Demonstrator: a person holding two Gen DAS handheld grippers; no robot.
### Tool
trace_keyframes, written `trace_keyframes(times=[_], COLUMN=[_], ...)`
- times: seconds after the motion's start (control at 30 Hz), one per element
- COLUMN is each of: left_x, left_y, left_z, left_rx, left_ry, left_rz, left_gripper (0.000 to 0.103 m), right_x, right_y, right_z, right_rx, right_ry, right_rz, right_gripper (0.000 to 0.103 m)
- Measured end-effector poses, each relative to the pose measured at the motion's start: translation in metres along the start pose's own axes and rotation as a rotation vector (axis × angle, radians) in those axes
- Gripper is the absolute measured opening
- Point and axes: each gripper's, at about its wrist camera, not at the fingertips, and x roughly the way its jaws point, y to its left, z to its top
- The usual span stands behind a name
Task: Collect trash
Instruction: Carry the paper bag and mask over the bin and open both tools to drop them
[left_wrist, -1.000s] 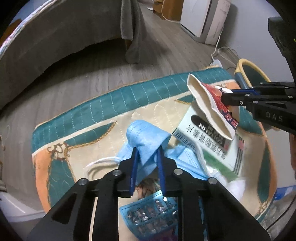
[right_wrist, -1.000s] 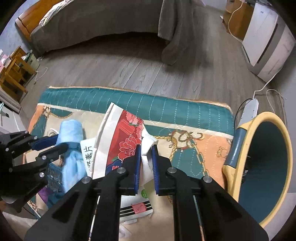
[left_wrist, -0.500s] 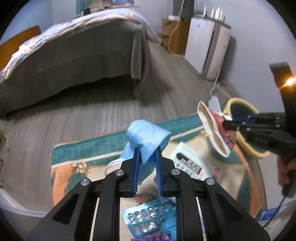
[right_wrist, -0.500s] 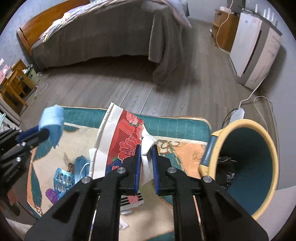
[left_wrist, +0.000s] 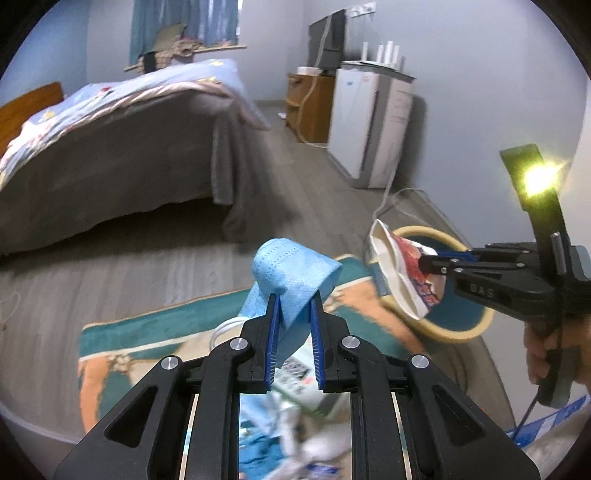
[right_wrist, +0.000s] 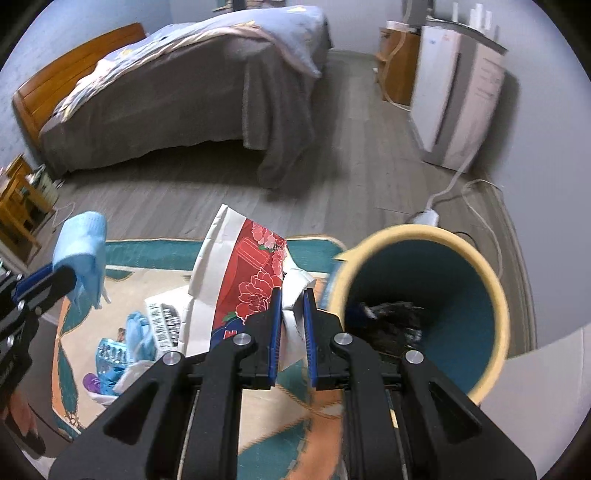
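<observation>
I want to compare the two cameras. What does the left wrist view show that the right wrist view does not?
Only the left wrist view shows the hand holding the right gripper, and its bright light.

Only the right wrist view shows the inside of the bin with dark trash at the bottom, and the items left on the rug.

Both show the blue mask in the left gripper, the red flowered wrapper, and the bed.
</observation>
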Motion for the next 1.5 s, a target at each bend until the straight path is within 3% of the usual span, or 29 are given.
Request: trace_keyframes(times=[0.33,0.7,0.93,1.23,1.33,1.37,1.4,1.47,1.5], left_x=[0.023,0.059,0.093,0.121,0.123,0.123,0.123,0.121,0.121], left_y=[-0.065,-0.111,-0.147,-0.171,-0.172,-0.172,-0.171,-0.171,-0.171], left_z=[0.000,0.006,-0.005,-0.006,-0.001,-0.001,0.000,-0.001,-0.001], left_rx=[0.090,0.150,0.246,0.261,0.239,0.236,0.226,0.218,0.218], left_ry=[0.020,0.054,0.119,0.141,0.126,0.123,0.117,0.117,0.115], left_rz=[-0.080,-0.119,-0.140,-0.163,-0.171,-0.167,-0.172,-0.171,-0.164], left_gripper=[0.017,0.017,0.017,0.017,0.026,0.033,0.037,0.057,0.064], right_x=[-0.022,-0.008,0.011,0.024,0.025,0.024,0.023,0.020,0.019], right_y=[-0.077,-0.141,-0.165,-0.178,-0.178,-0.179,-0.180,-0.184,-0.186], right_z=[-0.009,-0.031,-0.043,-0.045,-0.045,-0.046,-0.046,-0.046,-0.047], right_rx=[0.160,0.277,0.308,0.316,0.311,0.312,0.314,0.322,0.327], right_ry=[-0.031,0.019,0.072,0.085,0.079,0.076,0.072,0.063,0.061], right_rz=[-0.102,-0.139,-0.158,-0.160,-0.155,-0.160,-0.161,-0.170,-0.172], right_gripper=[0.011,0.011,0.011,0.013,0.026,0.036,0.040,0.042,0.049])
